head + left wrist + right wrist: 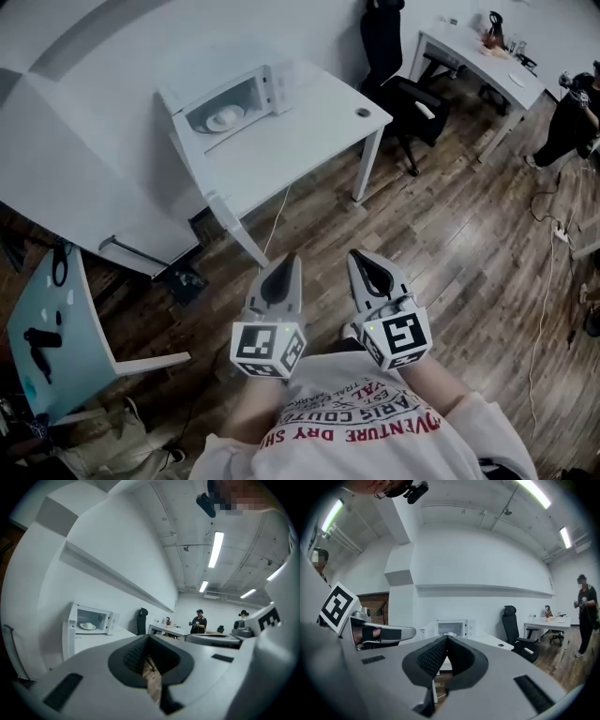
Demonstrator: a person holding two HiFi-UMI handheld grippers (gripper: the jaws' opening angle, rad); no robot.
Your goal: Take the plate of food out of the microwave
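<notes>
White rectangular bench (309,127) well ahead carries the white box microwave (230,105), door open, so I'd step close first w/ my left hand-held gripper (288,264) & right hand-held gripper (362,264), both jaws together, empty, then grip the small white plate of food (225,117) inside, kept level.

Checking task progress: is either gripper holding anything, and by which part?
Nothing is held. The left gripper and right gripper are shut and empty; the white plate of food sits inside the open white microwave.
</notes>
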